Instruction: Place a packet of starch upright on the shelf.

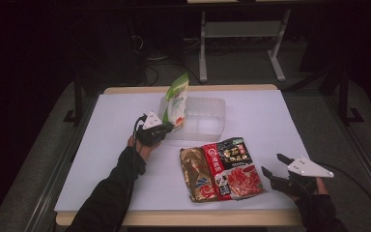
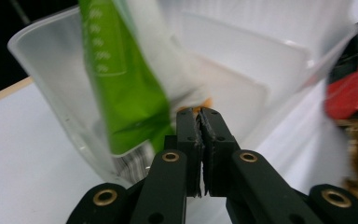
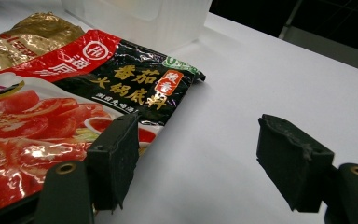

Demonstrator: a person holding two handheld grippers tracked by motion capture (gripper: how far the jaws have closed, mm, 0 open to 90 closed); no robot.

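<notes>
Beside the open right claw (image 3: 200,163), a red-black packet (image 3: 74,93) reads 番茄火锅底料; left claw (image 2: 201,122) pinches a green pouch (image 2: 121,84).

Left gripper (image 1: 166,128) held over left-centre of table, jaws pointed up-frame and slightly right in high view. Jaws closed flat against each other along pads in left gripper view (image 2: 200,126). Left hand (image 1: 142,145) wrapped beneath gripper body; dark-sleeved forearm ran down to bottom edge, cable looped over wrist. Right gripper (image 1: 275,164) low at right near-edge, jaws pointed left and up-frame, spread wide apart, nothing between pads (image 3: 196,163). Right hand (image 1: 314,186) gripped rear of body, grey three-cornered plate on top.
</notes>
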